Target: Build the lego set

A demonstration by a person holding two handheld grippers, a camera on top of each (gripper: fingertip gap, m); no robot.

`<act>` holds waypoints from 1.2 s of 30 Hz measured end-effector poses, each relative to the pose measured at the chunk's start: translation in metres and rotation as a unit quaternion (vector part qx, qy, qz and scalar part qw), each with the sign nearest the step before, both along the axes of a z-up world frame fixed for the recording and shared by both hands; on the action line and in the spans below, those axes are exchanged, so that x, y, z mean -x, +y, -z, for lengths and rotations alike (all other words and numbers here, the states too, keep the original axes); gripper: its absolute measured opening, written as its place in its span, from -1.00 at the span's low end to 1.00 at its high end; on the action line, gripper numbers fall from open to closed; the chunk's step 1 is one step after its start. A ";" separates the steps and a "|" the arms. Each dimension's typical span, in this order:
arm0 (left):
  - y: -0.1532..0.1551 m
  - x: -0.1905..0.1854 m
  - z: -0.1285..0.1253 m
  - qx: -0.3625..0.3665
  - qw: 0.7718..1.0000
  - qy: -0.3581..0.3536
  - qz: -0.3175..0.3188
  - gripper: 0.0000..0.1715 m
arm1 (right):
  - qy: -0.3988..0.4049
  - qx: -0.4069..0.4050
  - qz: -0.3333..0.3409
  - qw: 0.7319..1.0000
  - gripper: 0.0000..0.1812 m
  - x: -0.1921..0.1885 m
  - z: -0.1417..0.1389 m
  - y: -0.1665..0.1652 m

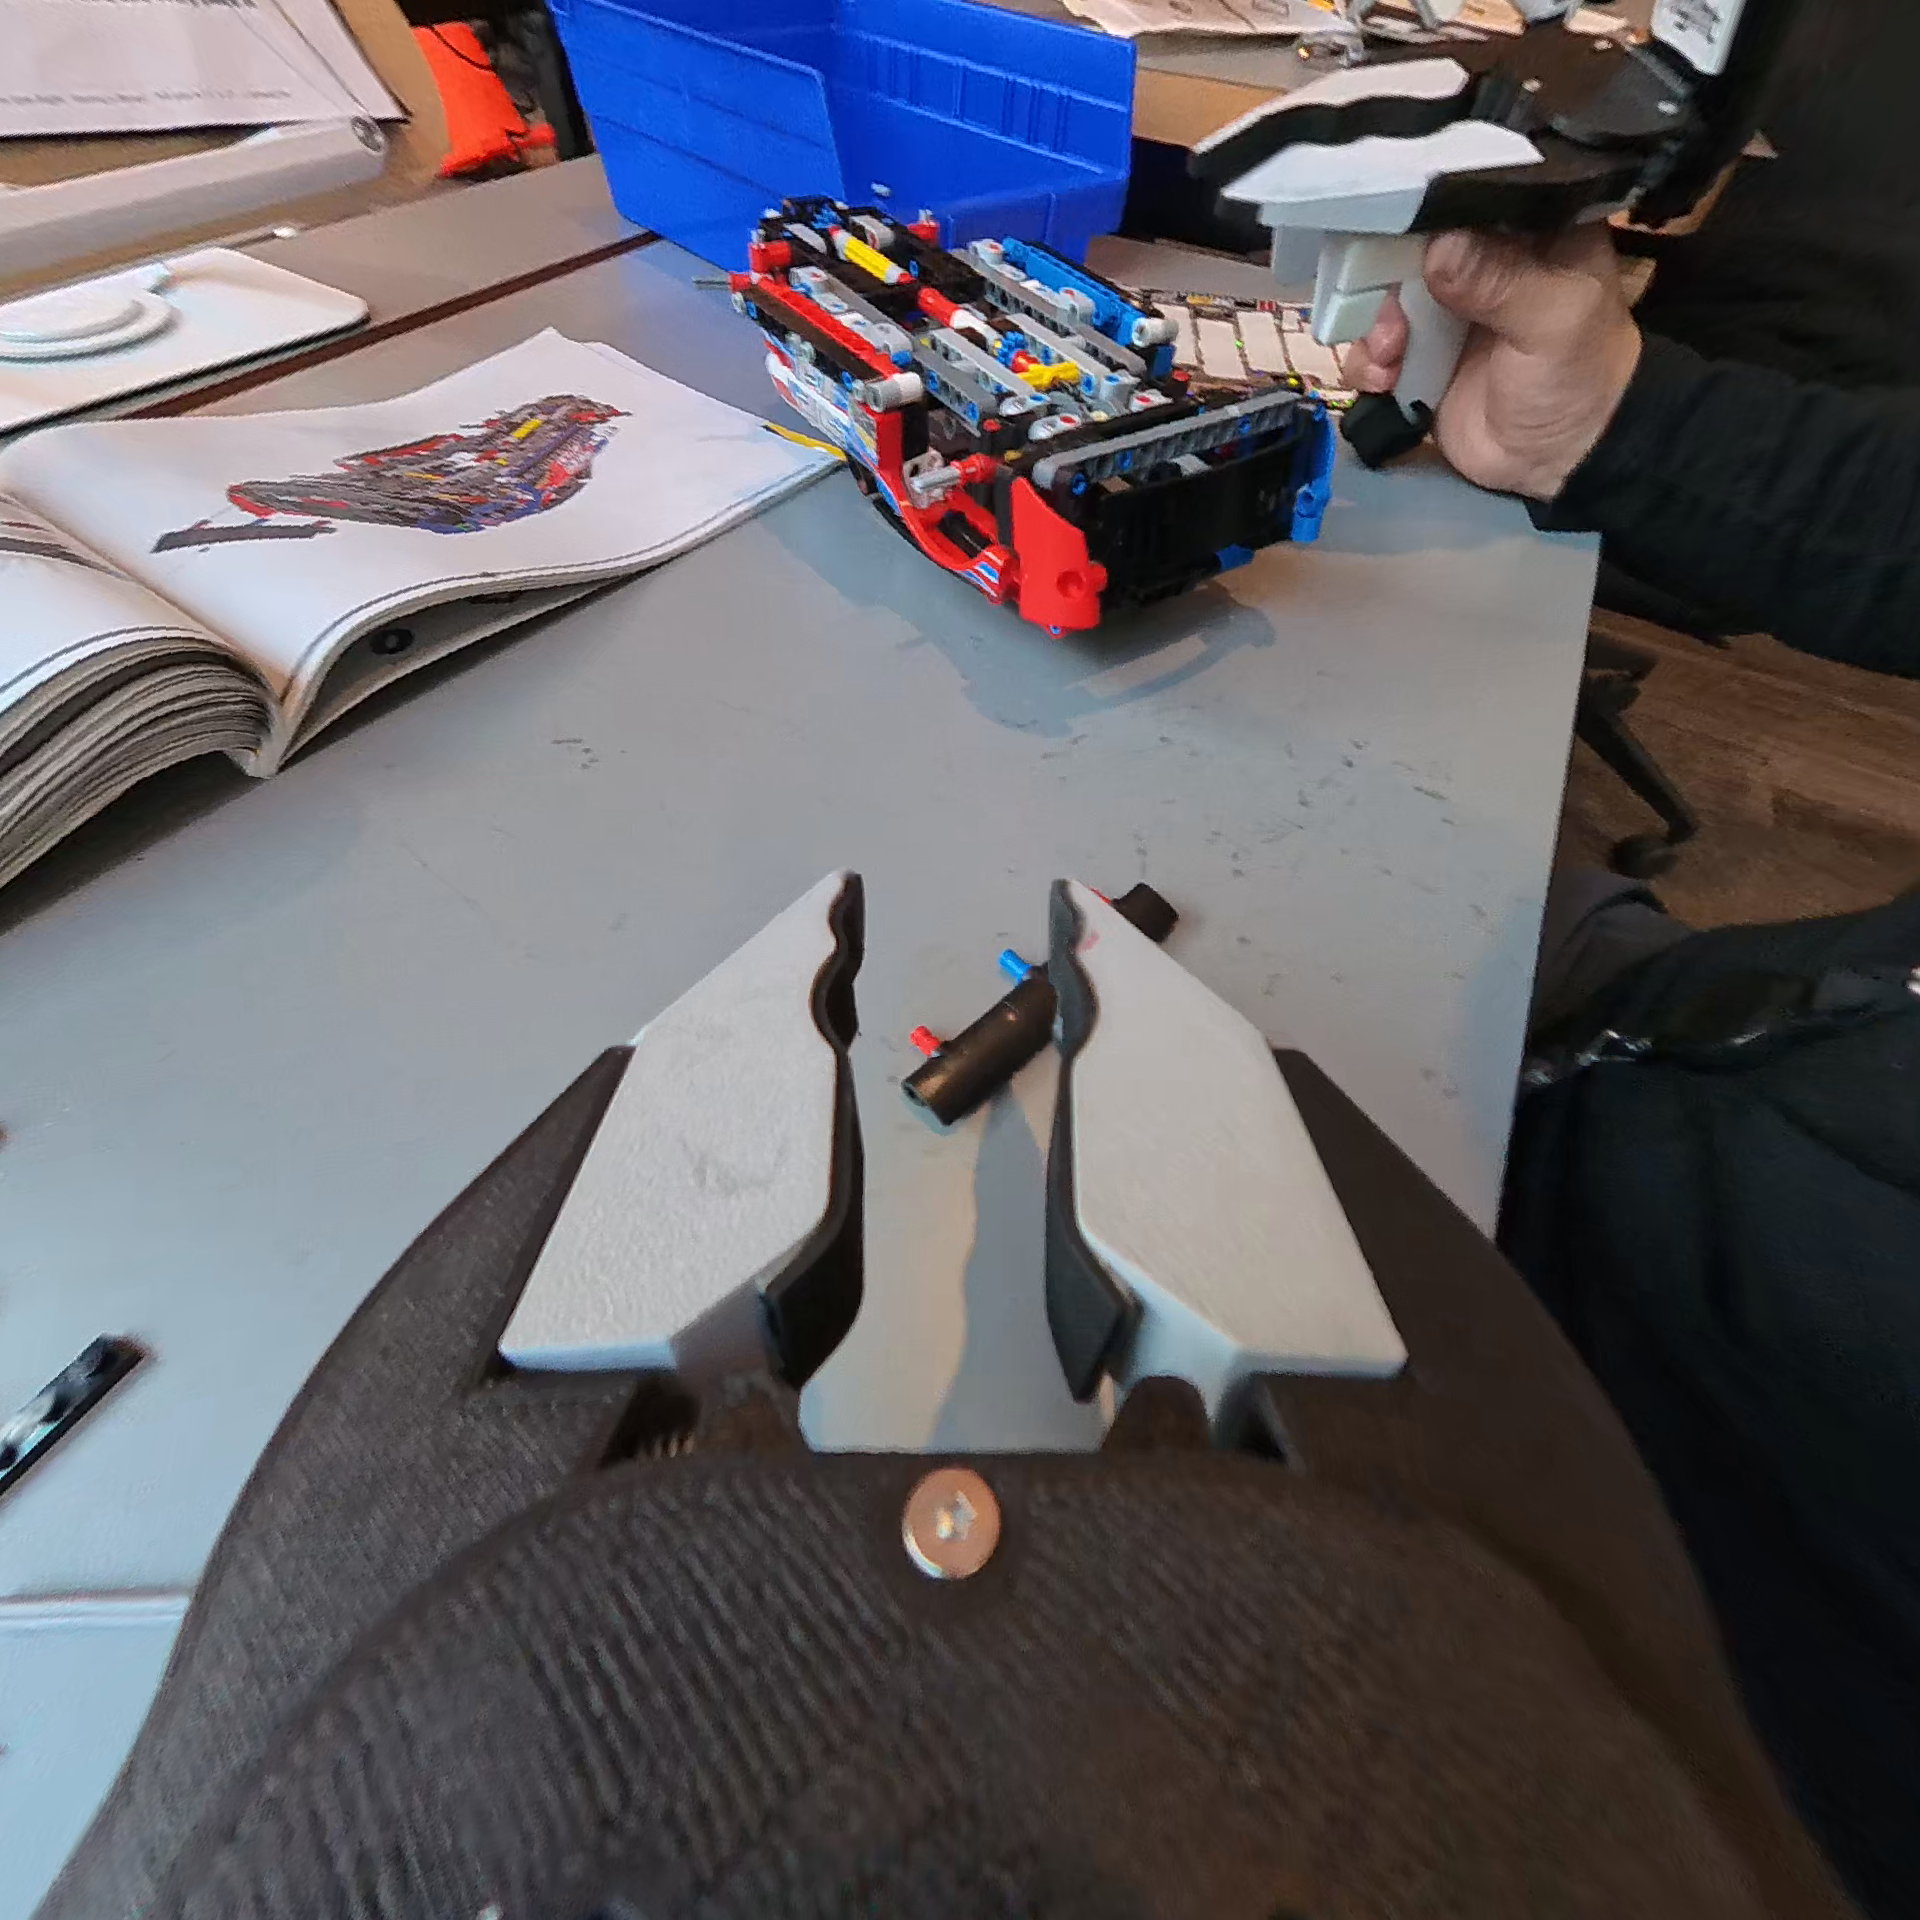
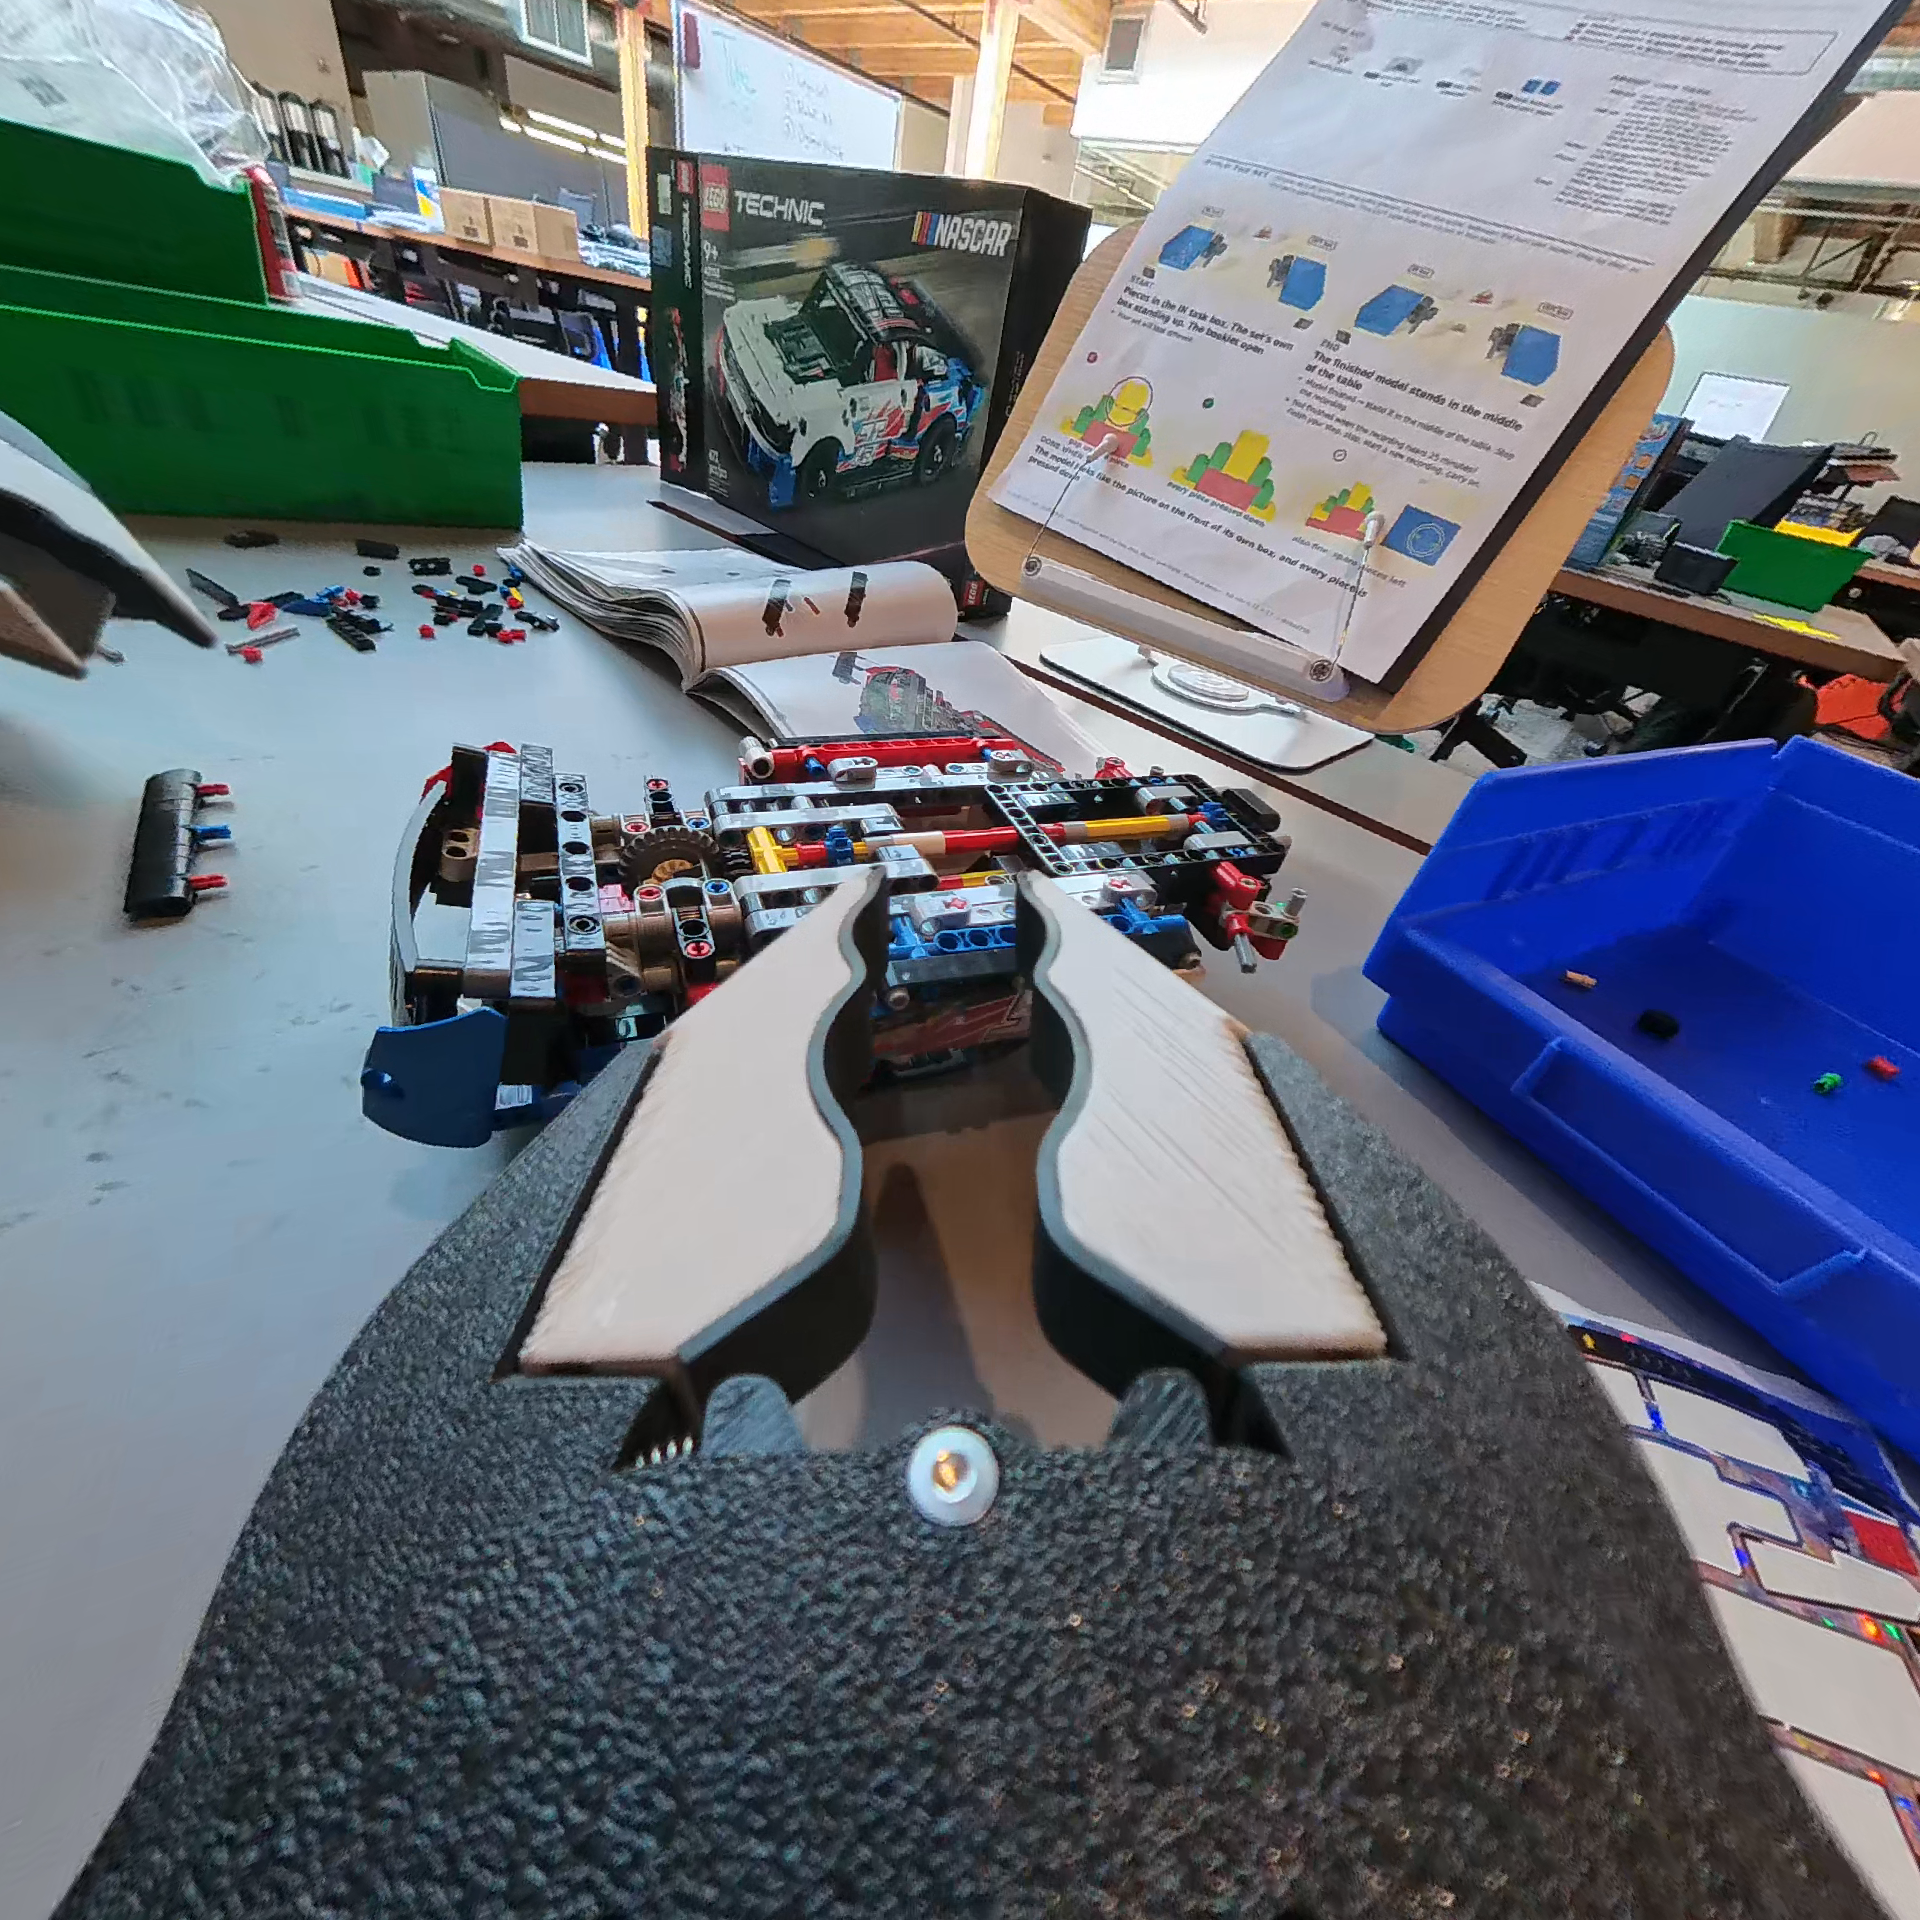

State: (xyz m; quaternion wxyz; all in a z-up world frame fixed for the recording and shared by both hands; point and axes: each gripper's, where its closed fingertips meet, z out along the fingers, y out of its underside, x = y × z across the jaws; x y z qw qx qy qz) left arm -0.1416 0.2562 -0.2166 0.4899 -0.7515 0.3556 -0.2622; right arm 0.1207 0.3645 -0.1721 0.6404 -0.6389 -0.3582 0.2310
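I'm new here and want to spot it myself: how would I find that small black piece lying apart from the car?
Start at the half-built car model on the grey table. Toward its blue-cornered end, a short black beam lies alone. Unlike the scattered loose pieces by the green bin, it has red and blue pins along one side.

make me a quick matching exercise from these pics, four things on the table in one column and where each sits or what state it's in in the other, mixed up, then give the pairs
Things
1. black beam with red and blue pins
2. half-built car model
3. blue bin
4. instruction booklet

Places or states
A. lying open, showing a picture of the model
B. almost empty, only a few tiny pieces inside
C. on the table between the open fingers of the left gripper
D. just beyond the tips of the open right gripper

Pairs: 1-C, 2-D, 3-B, 4-A
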 end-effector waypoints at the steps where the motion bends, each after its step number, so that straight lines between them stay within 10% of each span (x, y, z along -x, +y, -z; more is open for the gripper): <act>1: -0.003 -0.003 0.002 0.006 1.000 0.005 0.014 -0.61 | 0.001 0.001 0.001 1.000 -0.73 0.000 0.000 0.001; 11: -0.009 -0.001 0.050 -0.016 0.960 0.225 0.164 -0.31 | -0.004 0.008 0.013 1.000 -0.74 -0.003 0.003 0.007; 21: -0.016 -0.017 0.054 0.004 0.919 0.288 0.270 -0.48 | -0.031 -0.002 0.016 0.999 -0.74 0.002 0.008 0.006; 36: -0.020 -0.023 0.057 0.068 0.921 0.240 0.300 -0.86 | -0.023 -0.015 -0.007 1.000 -0.75 0.006 0.003 -0.005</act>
